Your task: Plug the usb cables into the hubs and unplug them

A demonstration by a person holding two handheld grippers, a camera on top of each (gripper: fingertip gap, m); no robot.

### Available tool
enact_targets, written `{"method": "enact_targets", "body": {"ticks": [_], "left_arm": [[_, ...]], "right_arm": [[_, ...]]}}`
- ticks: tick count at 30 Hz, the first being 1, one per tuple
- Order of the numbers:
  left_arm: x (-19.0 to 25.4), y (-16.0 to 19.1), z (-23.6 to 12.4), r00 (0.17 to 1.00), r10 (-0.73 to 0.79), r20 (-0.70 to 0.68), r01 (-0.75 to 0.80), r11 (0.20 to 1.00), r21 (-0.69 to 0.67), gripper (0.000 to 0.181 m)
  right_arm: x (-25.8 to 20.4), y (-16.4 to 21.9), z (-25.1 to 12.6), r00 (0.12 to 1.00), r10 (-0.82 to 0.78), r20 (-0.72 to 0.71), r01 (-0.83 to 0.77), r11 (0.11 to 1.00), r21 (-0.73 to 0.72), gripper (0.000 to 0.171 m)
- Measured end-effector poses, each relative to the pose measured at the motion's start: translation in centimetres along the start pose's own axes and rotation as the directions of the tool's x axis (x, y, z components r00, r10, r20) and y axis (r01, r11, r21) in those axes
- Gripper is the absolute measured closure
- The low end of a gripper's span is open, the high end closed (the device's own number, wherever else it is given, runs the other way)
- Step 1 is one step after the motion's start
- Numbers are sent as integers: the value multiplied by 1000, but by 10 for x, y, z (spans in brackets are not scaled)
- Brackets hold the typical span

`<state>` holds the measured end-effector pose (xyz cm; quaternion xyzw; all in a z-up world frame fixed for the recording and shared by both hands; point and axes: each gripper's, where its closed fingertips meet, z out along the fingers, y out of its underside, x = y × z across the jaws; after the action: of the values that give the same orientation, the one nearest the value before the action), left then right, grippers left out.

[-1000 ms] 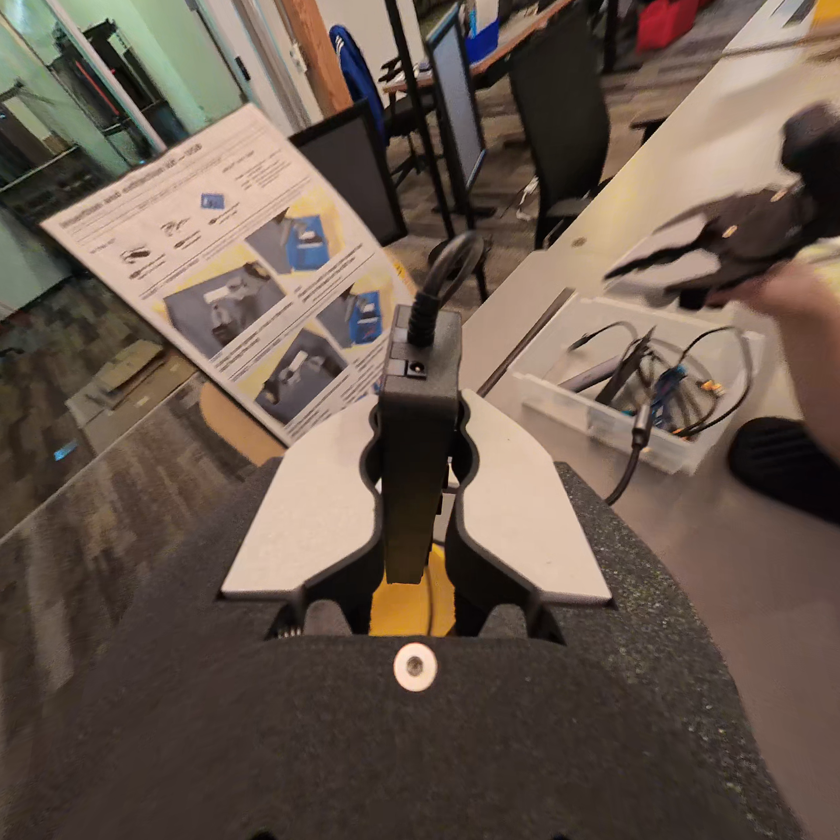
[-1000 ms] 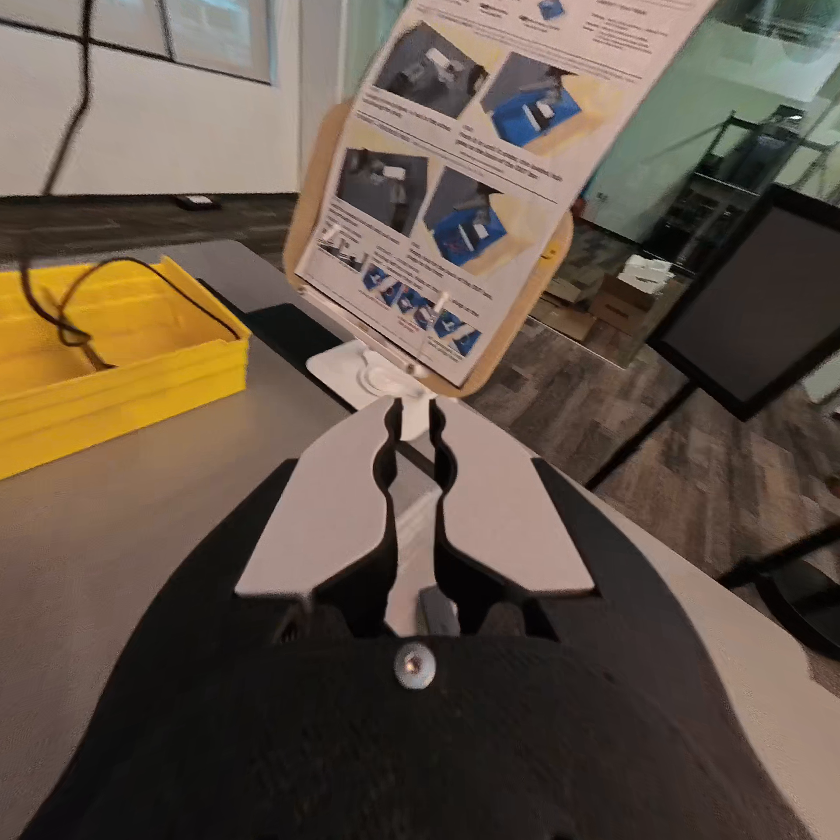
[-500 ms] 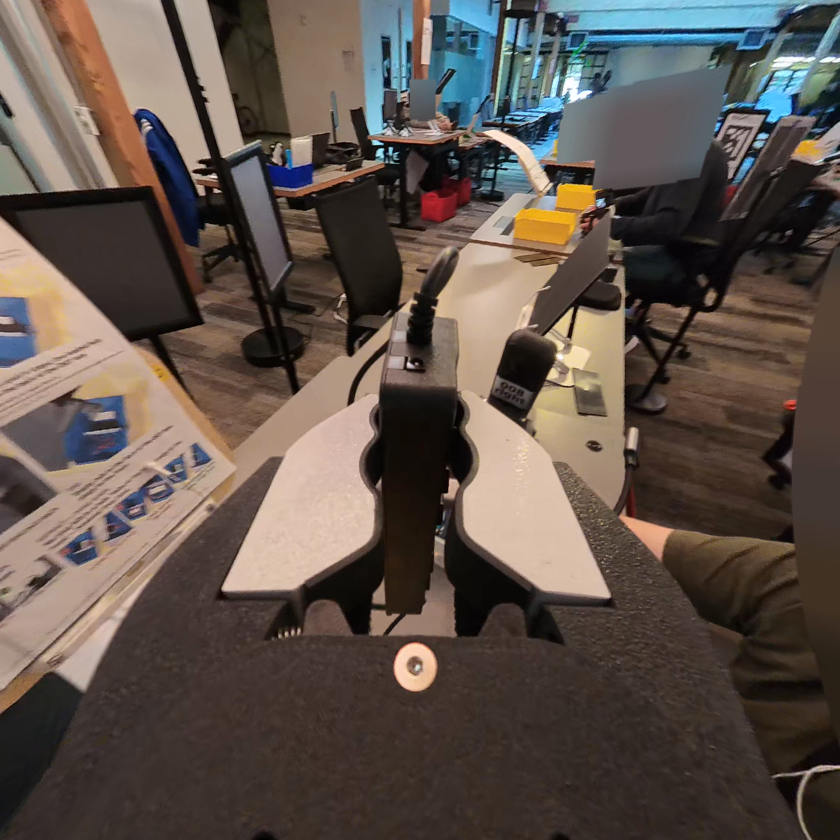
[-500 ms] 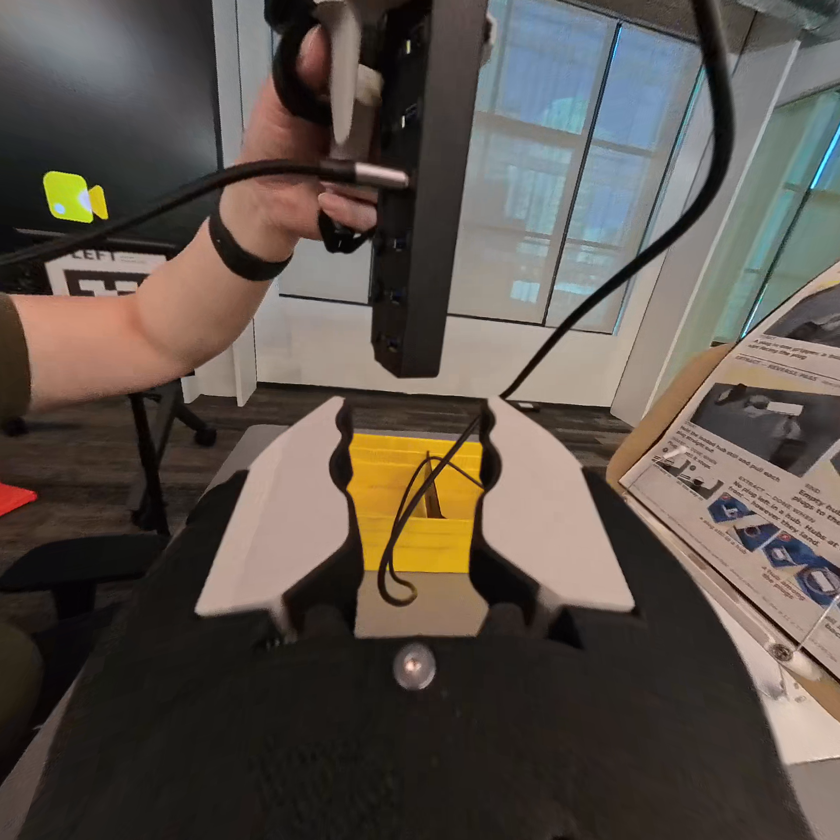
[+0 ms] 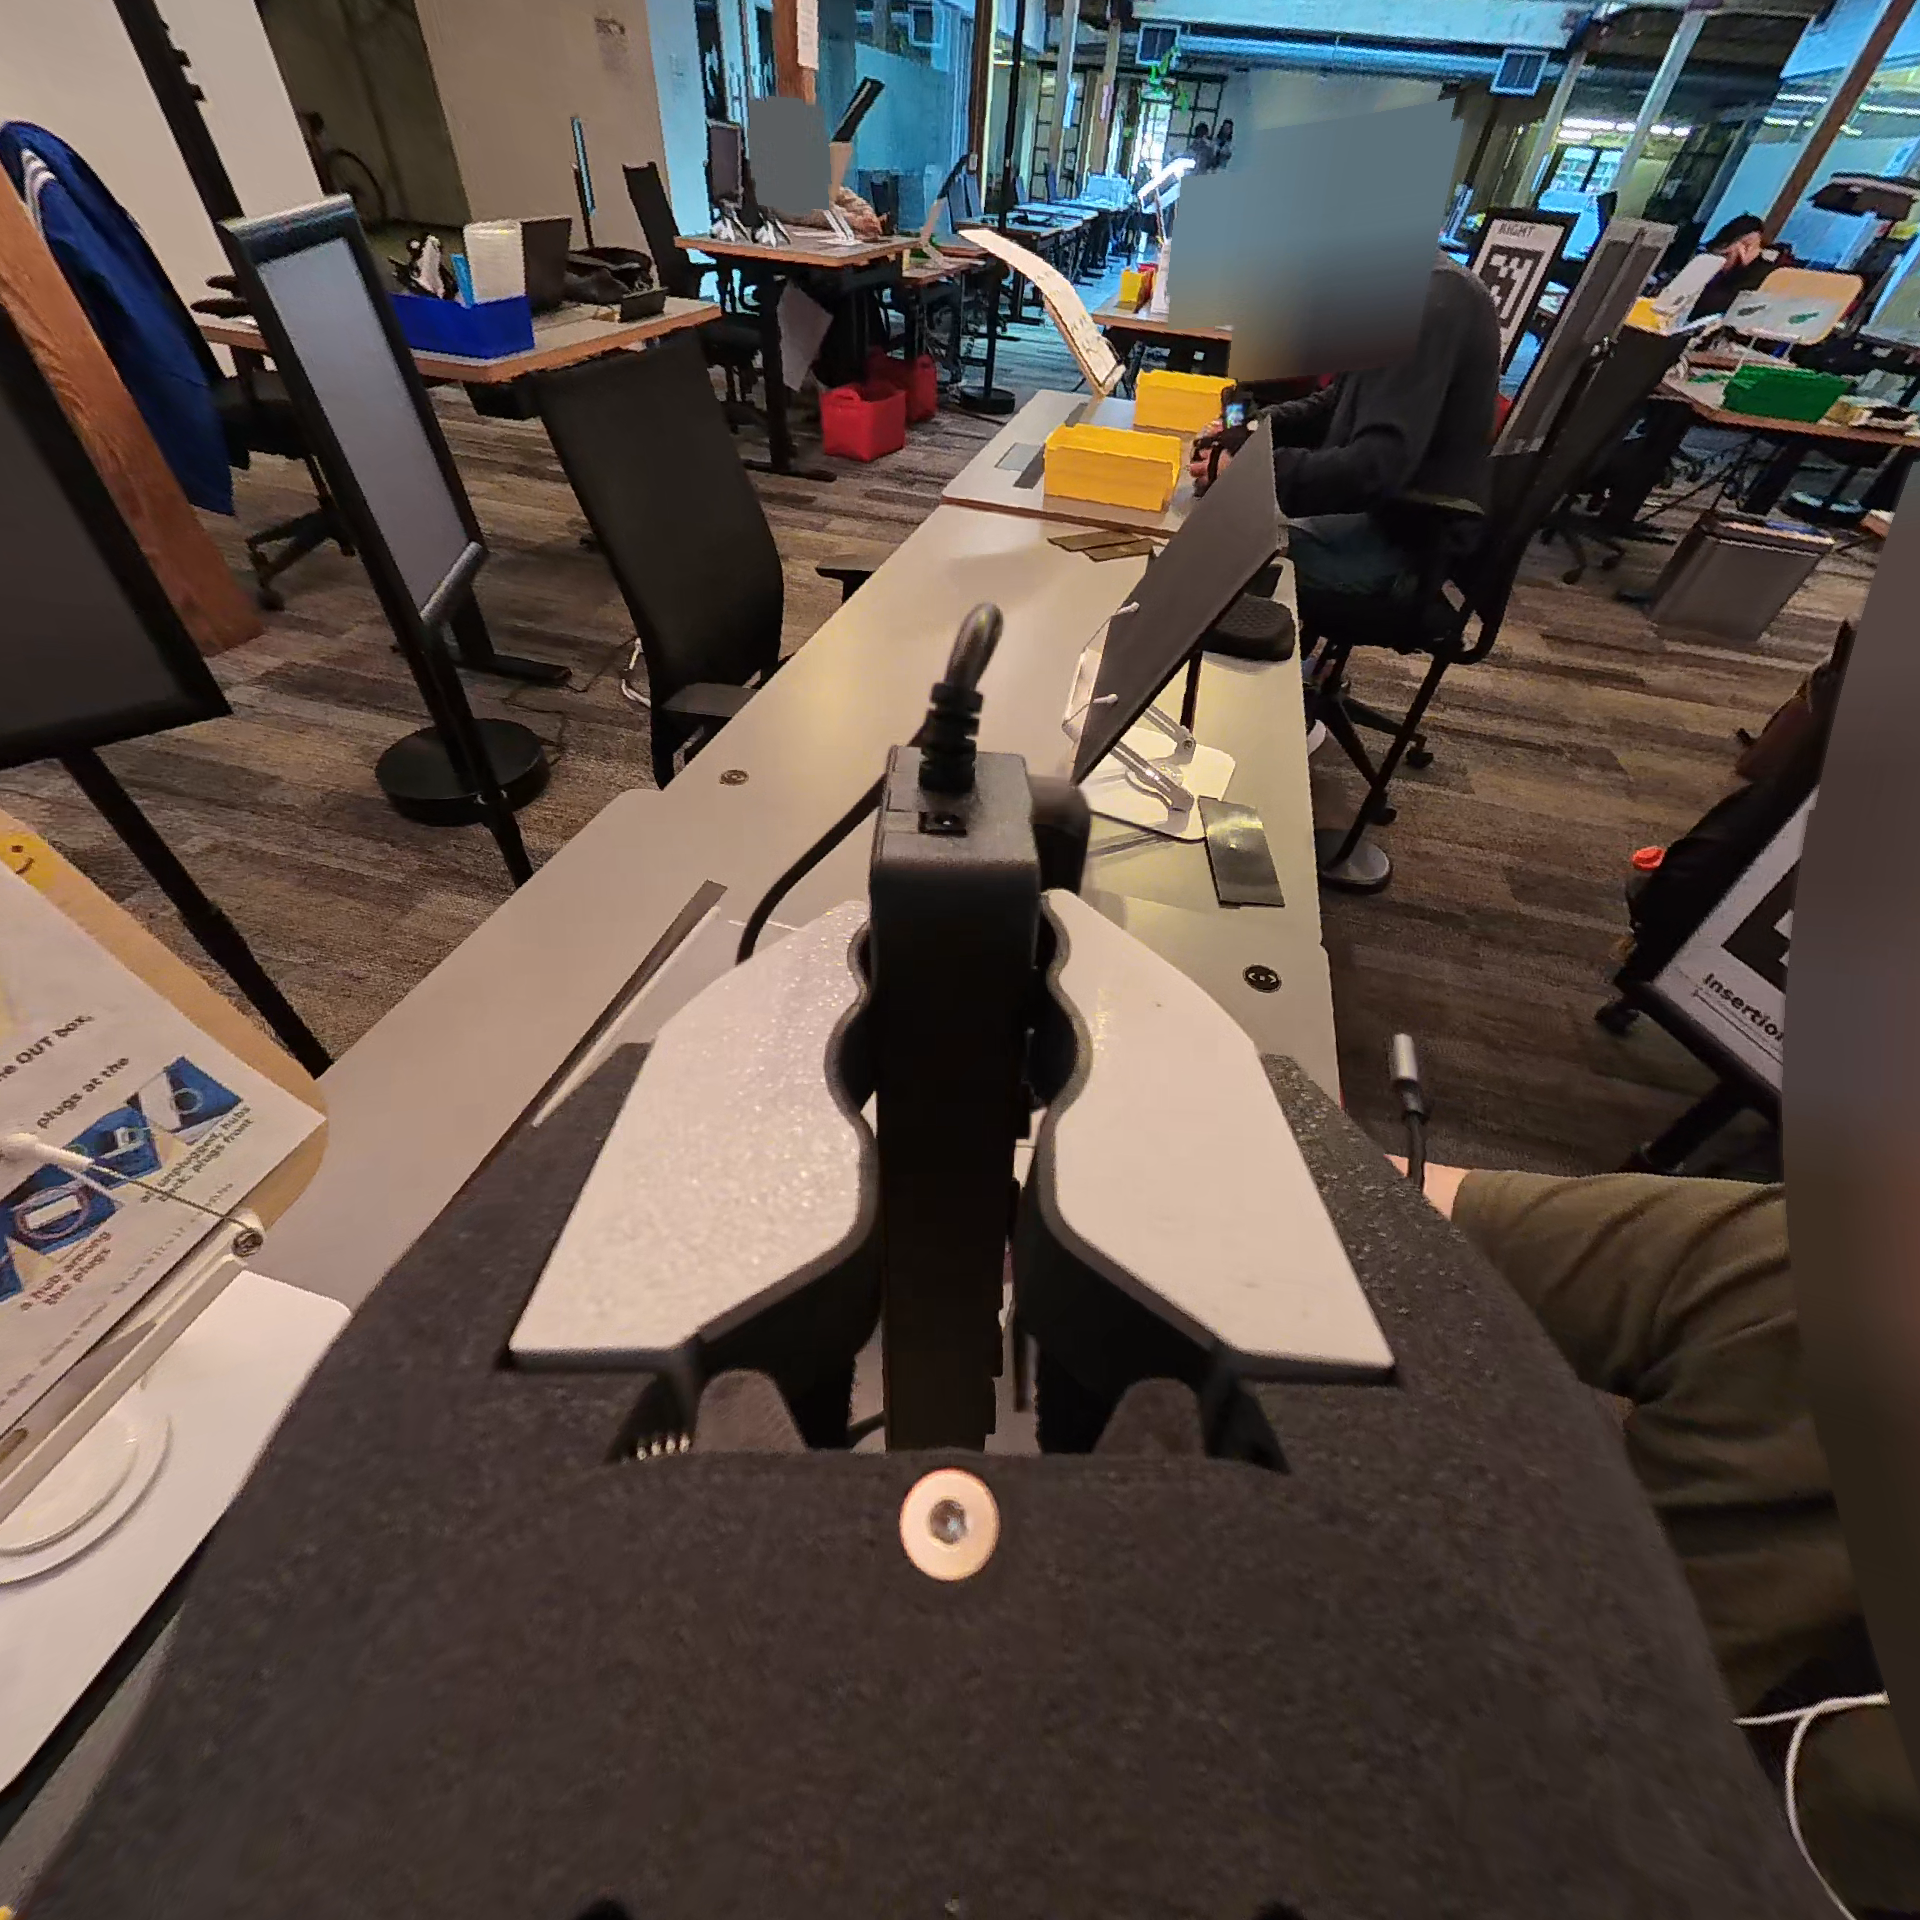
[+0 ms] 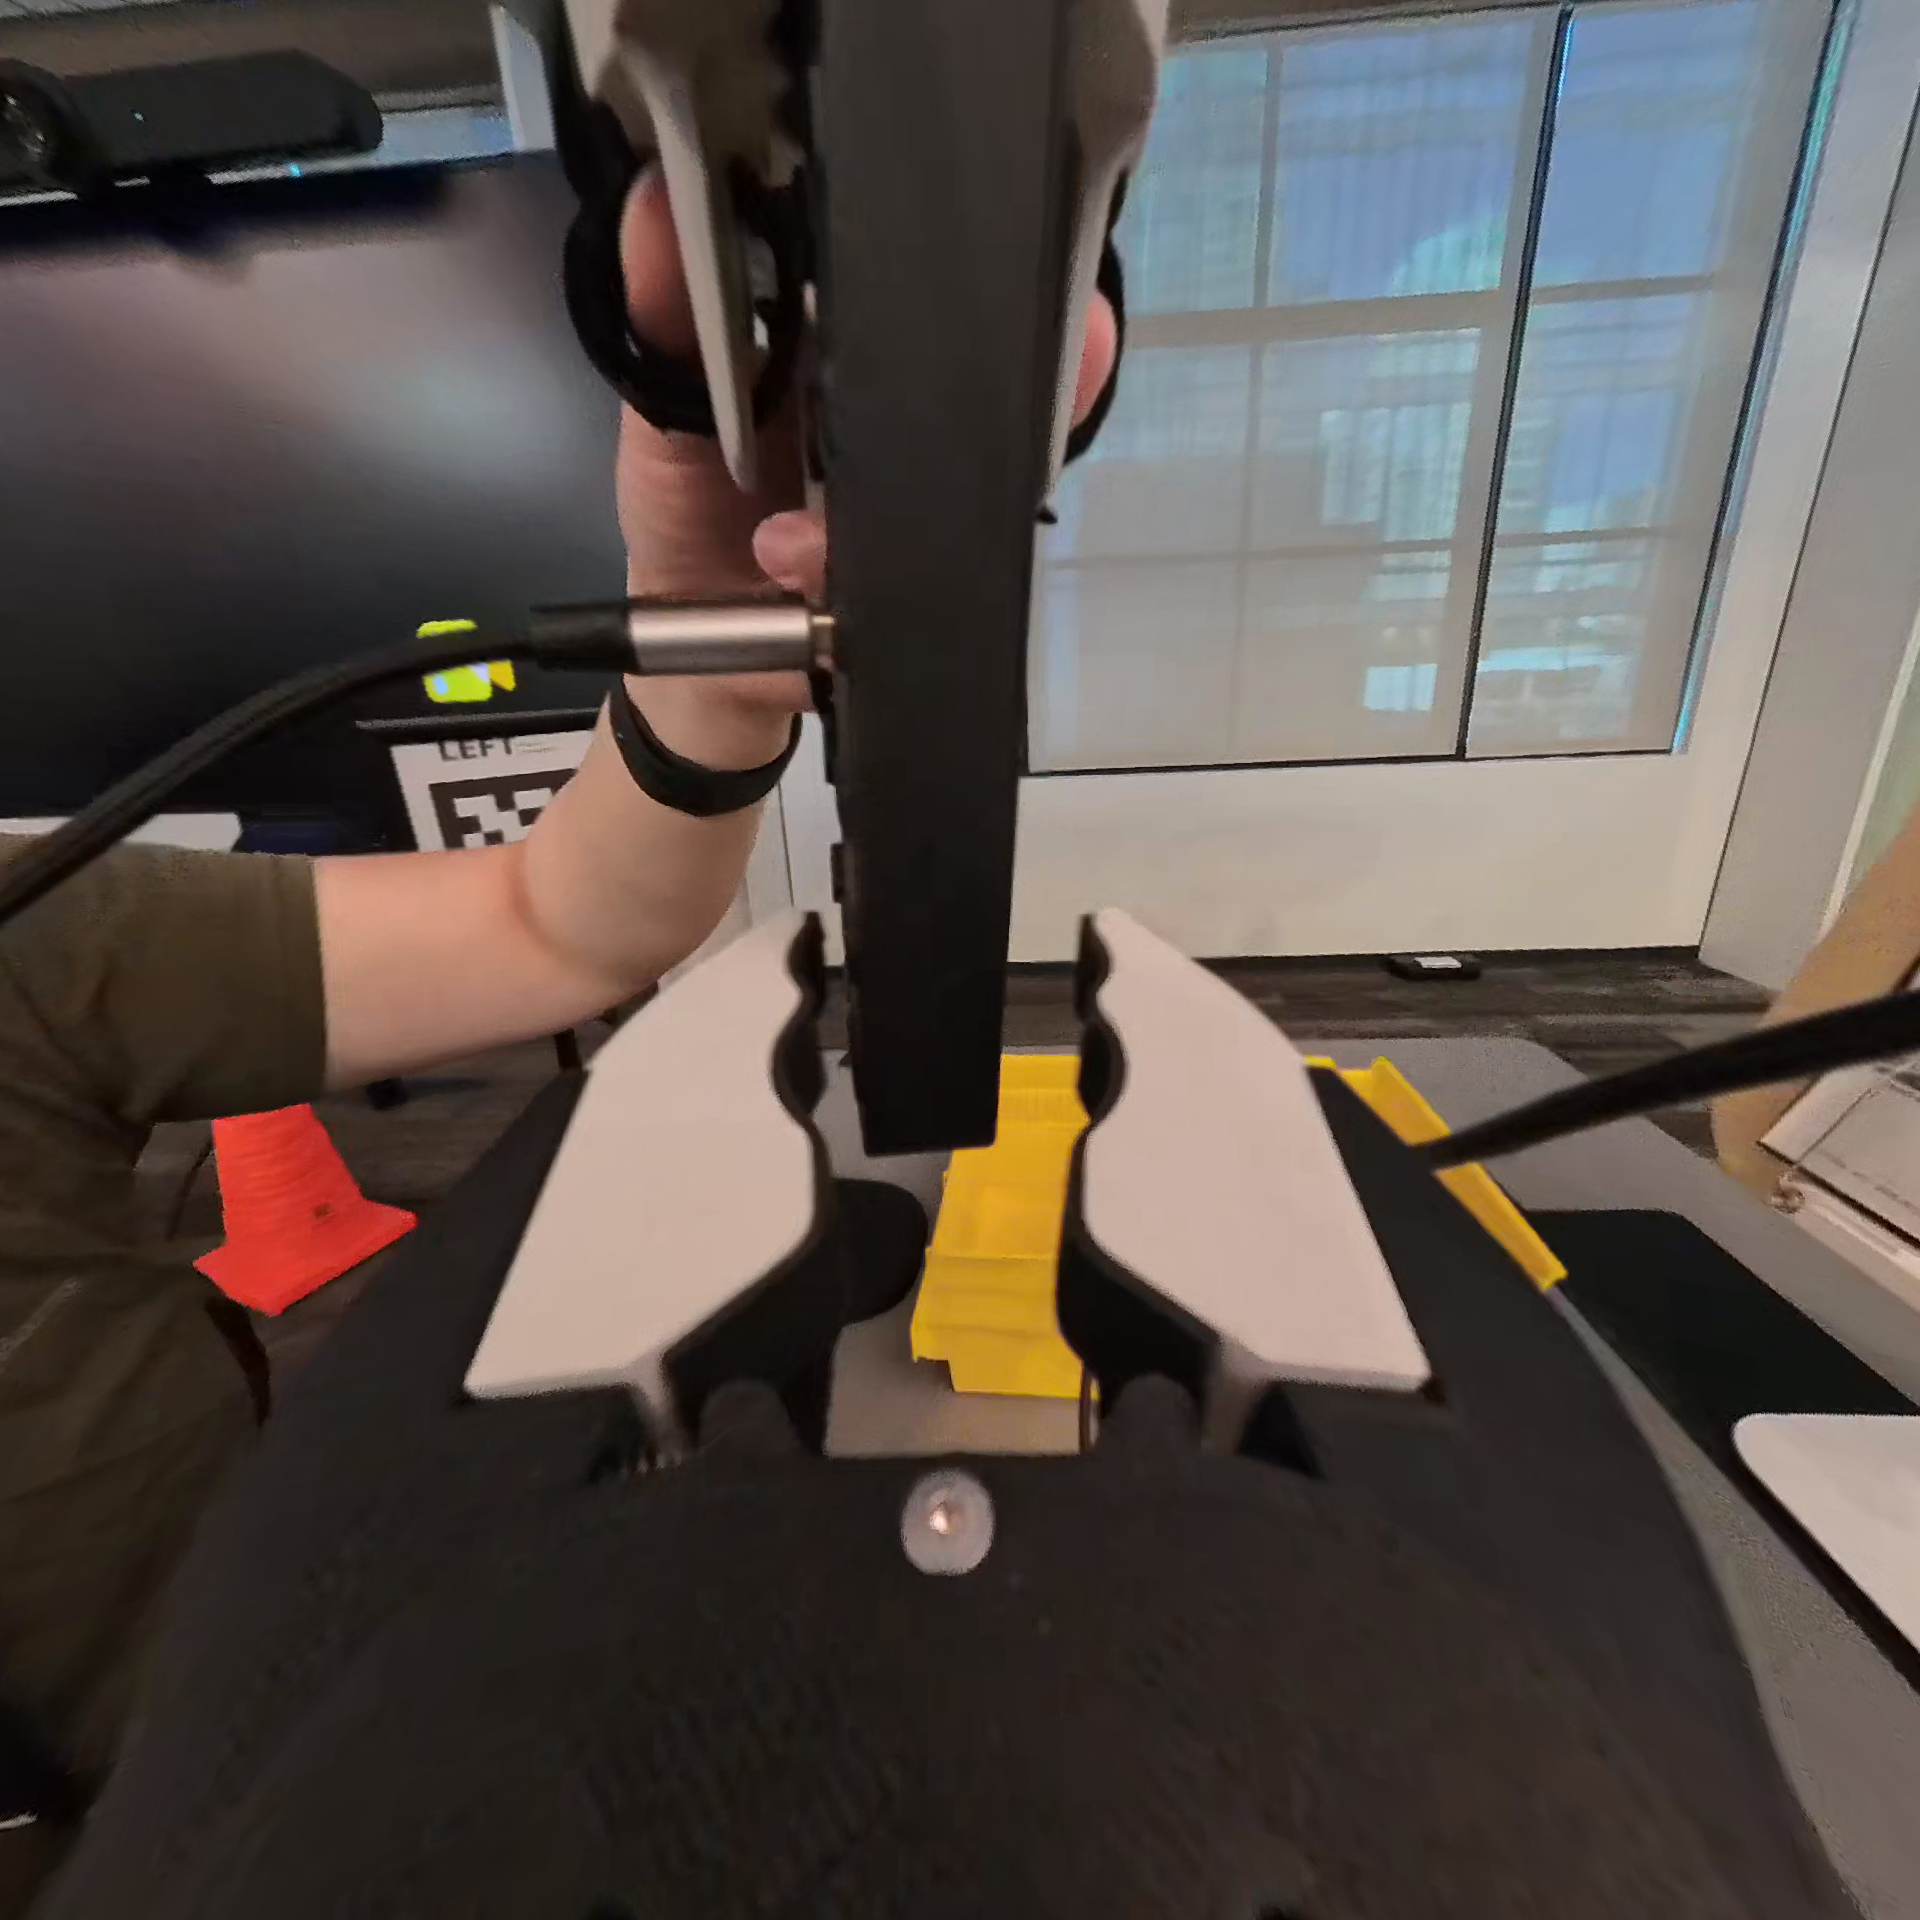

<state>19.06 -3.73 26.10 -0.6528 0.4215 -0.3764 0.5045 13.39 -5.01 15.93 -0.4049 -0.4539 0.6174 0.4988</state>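
Black and slab-like, the hub hangs in the air with its long axis running up and down in the right wrist view, and we have it pinched near its upper end by our left gripper, whose fingers press on both flat faces; its own cord leaves the gripped end. Our right gripper stands spread, with nothing between its fingers except the hub's lower tip, which dips into the gap without clearly touching either side. The relation that matters is sideways: a silver-shelled usb plug sits in a port on the hub's left edge, its axis lying level, square to the hub, with its black cable trailing off left. So the plug lies above and to the left of our open fingers. We judge the right gripper is the one free to take it, and it would need to rise, shift left and pull level, away from the edge. Below, the yellow bin rests on the table.
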Motion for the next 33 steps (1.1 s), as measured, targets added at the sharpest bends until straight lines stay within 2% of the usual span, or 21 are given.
{"method": "enact_targets", "body": {"ticks": [1, 3, 6, 8, 11, 14, 16, 23, 25, 28, 33], "left_arm": [[1, 1, 2, 1000, 5, -4, -5, 1000, -1, 155], [1, 5, 4, 999, 47, -16, -47, 999, -14, 156], [7, 10, 4, 996, 26, -83, -27, 1000, -7, 152], [6, 10, -1, 995, 5, -101, -3, 1000, 16, 133], [-5, 25, -9, 996, 80, -39, -81, 997, -10, 125], [-20, 57, -11, 979, 192, 63, -186, 978, -90, 119], [-22, 79, -7, 972, 227, 68, -216, 967, -133, 118], [-26, 128, 17, 987, 158, 8, -153, 965, -215, 114], [-25, 134, 21, 991, 135, -19, -136, 970, -201, 119], [-20, 139, 22, 991, 105, -81, -117, 979, -166, 145], [-24, 143, 18, 992, 83, -98, -94, 990, -106, 146]], "right_arm": [[-1, 5, 1, 1000, -2, 23, 2, 1000, -14, 144], [-4, 11, 3, 997, 30, 69, -27, 998, -48, 144], [-4, 14, 6, 999, -26, 48, 29, 998, -63, 145], [-9, 10, 7, 997, 20, 81, -17, 999, -38, 145], [-5, 5, 2, 995, 63, 76, -61, 998, -27, 146], [8, 12, -4, 997, 71, 10, -69, 992, -101, 145], [13, 20, -4, 995, 101, -16, -102, 982, -161, 145], [12, 56, -4, 999, 42, -14, -44, 923, -383, 146], [13, 64, -3, 1000, 18, -15, -23, 903, -429, 146], [12, 69, -2, 1000, 18, 2, -15, 896, -443, 146], [14, 70, -4, 999, 40, -2, -36, 893, -448, 146]]}}
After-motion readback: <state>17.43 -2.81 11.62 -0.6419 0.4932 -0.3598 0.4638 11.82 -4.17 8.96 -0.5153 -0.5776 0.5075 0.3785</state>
